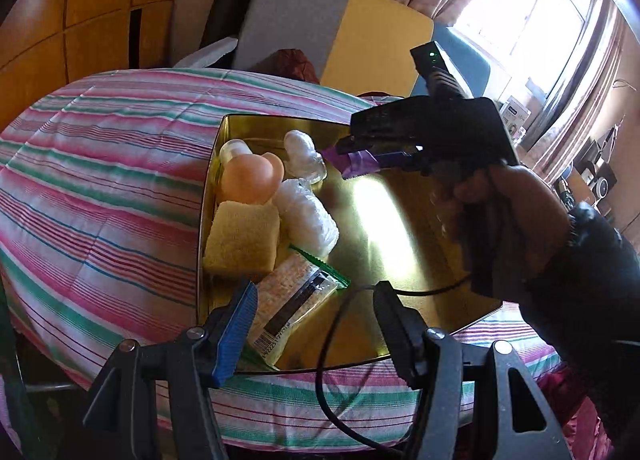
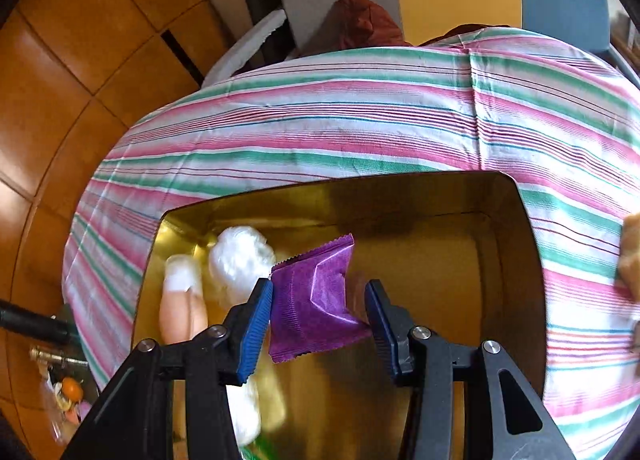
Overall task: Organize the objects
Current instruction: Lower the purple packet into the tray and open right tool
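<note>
The left gripper is tilting down over the near edge of the gold tin, its jaws spread wide and pinching nothing; a black cable is looping between them. Past its blue pad, along the tin's left side, are lying a barcoded snack packet, a yellow sponge, a peach bottle and two white wrapped bundles. The tin is sitting on a striped cloth covering the table.

To the right, a hand in a dark sleeve is holding the right gripper angled down over the tin's middle. Its jaws are pinching a purple sachet, which is buckling between the pads above the bare gold floor, just right of the white bundle.

In the right wrist view the bottle and bundles are blurring, and something tan at the cloth's right edge is cut off and hard to identify.
</note>
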`<state>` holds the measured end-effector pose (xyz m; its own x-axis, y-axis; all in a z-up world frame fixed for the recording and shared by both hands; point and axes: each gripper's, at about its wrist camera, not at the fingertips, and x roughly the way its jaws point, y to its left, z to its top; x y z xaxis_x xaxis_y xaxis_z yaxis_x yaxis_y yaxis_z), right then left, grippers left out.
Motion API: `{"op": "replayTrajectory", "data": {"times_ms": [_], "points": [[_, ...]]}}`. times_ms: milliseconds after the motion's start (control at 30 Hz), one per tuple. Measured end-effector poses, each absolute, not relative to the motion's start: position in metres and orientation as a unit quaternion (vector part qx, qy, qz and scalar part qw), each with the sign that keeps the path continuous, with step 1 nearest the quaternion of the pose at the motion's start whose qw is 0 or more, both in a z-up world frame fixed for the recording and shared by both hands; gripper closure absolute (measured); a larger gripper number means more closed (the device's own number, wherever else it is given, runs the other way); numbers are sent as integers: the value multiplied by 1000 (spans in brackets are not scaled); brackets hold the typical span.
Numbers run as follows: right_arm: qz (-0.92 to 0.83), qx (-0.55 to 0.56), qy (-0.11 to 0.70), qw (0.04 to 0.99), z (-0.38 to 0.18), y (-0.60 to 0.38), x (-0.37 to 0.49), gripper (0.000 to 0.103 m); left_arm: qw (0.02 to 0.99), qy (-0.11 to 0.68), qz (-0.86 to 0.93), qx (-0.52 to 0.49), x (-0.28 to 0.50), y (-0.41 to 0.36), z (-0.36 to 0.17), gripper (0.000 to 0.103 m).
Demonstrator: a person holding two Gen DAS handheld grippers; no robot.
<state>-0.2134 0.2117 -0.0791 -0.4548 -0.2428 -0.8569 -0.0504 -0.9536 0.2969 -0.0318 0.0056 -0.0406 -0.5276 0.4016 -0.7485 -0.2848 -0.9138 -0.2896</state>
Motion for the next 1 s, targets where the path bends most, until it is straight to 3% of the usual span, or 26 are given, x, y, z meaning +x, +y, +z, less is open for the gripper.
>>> {"op": "replayTrajectory", "data": {"times_ms": [400,533,1000], "points": [[-835,527,-144,60,-95,204,-230,50,176,-75,872,-451,-34,-4,-47,42],[-842,515,-144,62,-87,208,-224,31,169,-72,875,-449,-33,-3,-45,42],[-870,459,-162,77,-34,239,-165,16,167,-49,883,-436,-24,8,-34,42]]}}
